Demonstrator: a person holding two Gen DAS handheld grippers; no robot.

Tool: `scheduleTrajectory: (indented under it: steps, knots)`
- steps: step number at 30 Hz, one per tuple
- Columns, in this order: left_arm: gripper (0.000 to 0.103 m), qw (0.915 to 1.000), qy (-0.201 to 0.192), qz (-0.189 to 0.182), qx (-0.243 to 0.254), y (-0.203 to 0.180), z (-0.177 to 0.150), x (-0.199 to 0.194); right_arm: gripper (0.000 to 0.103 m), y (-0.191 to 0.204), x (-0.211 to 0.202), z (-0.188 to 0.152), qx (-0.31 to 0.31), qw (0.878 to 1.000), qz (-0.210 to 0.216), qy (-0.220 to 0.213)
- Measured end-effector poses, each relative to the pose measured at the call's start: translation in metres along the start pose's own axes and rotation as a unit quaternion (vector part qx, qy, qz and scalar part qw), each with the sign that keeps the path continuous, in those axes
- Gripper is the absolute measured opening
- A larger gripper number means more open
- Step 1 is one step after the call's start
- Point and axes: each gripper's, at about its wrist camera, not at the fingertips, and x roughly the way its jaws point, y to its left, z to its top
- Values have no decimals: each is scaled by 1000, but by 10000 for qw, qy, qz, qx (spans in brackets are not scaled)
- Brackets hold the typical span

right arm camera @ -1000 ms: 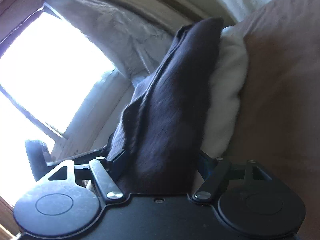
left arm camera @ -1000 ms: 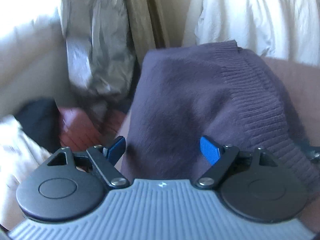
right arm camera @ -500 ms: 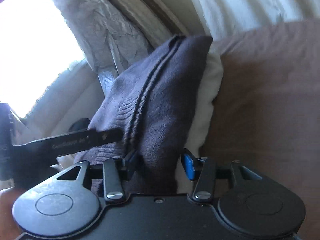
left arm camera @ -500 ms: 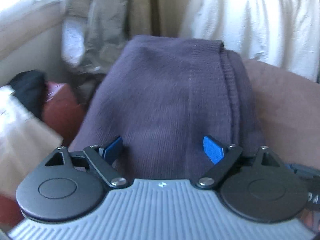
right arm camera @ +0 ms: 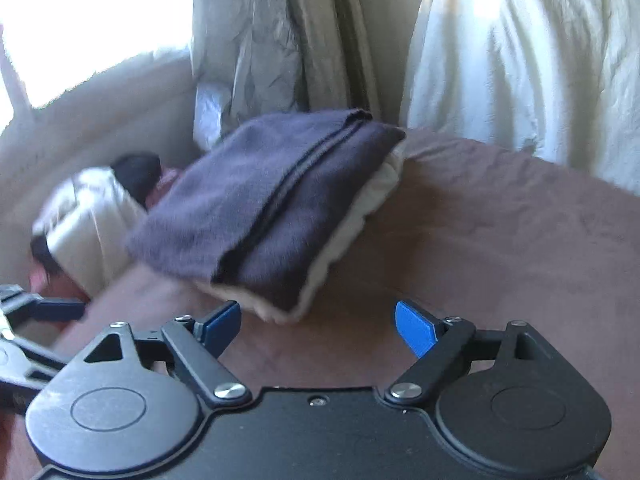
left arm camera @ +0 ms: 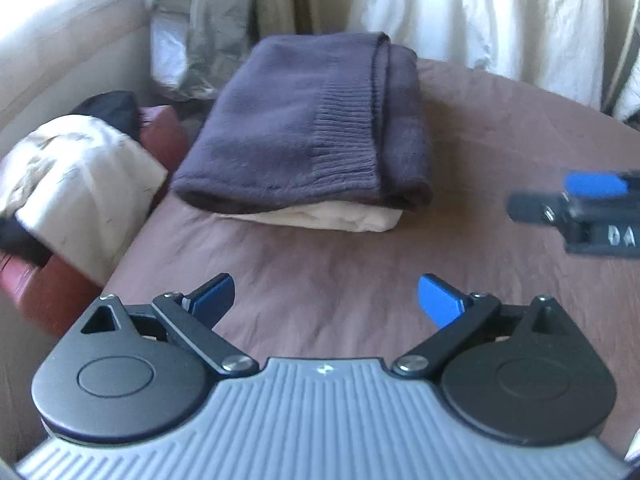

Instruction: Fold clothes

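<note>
Two views show our grippers drawn clear of the folded clothes. From the left wrist, our left gripper (left arm camera: 325, 300) hangs over the bare brown cover (left arm camera: 360, 264), its jaws opening wide with nothing between them; the blue pads (left arm camera: 438, 302) touch no cloth. Ahead of it, a little to its left, the purple sweater (left arm camera: 304, 128) lies folded flat on the cover, its ribbed hem turned up toward us, and it rests on a folded cream garment (left arm camera: 332, 216) whose edge peeks out beneath the near side. Off to the right of this gripper, at the frame's edge, we see the tip of our right gripper (left arm camera: 576, 204), blurred, apart from the stack. Left of the left gripper, past the cover's edge, a cream heap (left arm camera: 76, 184) sits on a reddish seat (left arm camera: 44, 296). White cloth (left arm camera: 480, 16) hangs behind the stack. From the right wrist, our right gripper (right arm camera: 318, 326) also has its jaws opening with nothing between them. The sweater (right arm camera: 256, 200) lies just ahead and slightly left of it, on top of the cream garment (right arm camera: 360, 216), whose near corner comes close to the left pad without our being able to tell if it touches. At the far left of this view the left gripper (right arm camera: 44, 308) shows as a dark blur.
</note>
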Motion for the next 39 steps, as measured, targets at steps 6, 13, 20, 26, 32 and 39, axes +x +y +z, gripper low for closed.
scheduleTrajectory:
  steps: [6, 13, 20, 26, 32, 39]
  knots:
    - [102, 9997, -48, 229, -112, -16, -29, -31, 89, 13, -24, 4, 4, 9999, 1, 120]
    - [102, 9987, -23, 473, -171, -43, -67, -54, 93, 43, -16, 9, -38, 9998, -210, 24]
    - [102, 9985, 49, 497, -213, -63, -93, -59, 93, 33, -39, -15, 75, 9979, -648, 43]
    - [102, 9983, -245, 476, -222, -73, -103, -68, 96, 34, -49, -33, -98, 9965, -831, -20]
    - [103, 9976, -376, 556, -139, -83, -105, -69, 96, 33, -42, -44, -13, 9973, -737, 7]
    - [103, 9962, -489, 703, -186, -82, -107, -66, 96, 30, -39, -46, 99, 9972, -726, -115]
